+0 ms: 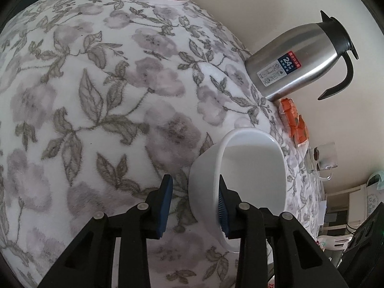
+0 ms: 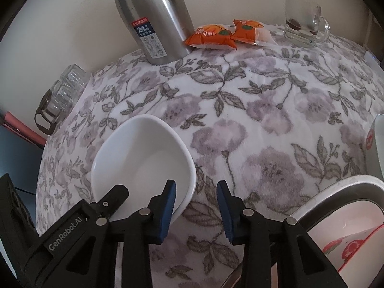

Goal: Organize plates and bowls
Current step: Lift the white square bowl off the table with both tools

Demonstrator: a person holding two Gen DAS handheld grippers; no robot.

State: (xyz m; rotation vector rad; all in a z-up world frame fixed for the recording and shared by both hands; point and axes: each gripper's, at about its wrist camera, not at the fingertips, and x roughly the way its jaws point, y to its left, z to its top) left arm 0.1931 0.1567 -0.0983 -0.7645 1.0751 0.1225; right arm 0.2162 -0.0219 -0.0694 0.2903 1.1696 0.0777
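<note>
A white bowl (image 1: 252, 168) sits on the flowered tablecloth; it also shows in the right wrist view (image 2: 141, 158). My left gripper (image 1: 195, 204) is open, its right finger inside the bowl and its left finger outside, straddling the near rim. My right gripper (image 2: 196, 206) is open, its left finger inside the bowl and its right finger over the cloth, straddling the rim at the other side. The left gripper's body (image 2: 72, 218) reaches in at the bowl's near left. A plate with a red pattern (image 2: 345, 242) lies in a metal-rimmed basin at the lower right.
A steel thermos jug (image 2: 153, 19) stands at the back by the wall. Orange snack packets (image 2: 230, 34) and a glass mug (image 2: 303, 24) lie beside it. Several upturned glasses on a tray (image 2: 64, 91) stand at the left edge. A white object (image 2: 376, 144) is at the right edge.
</note>
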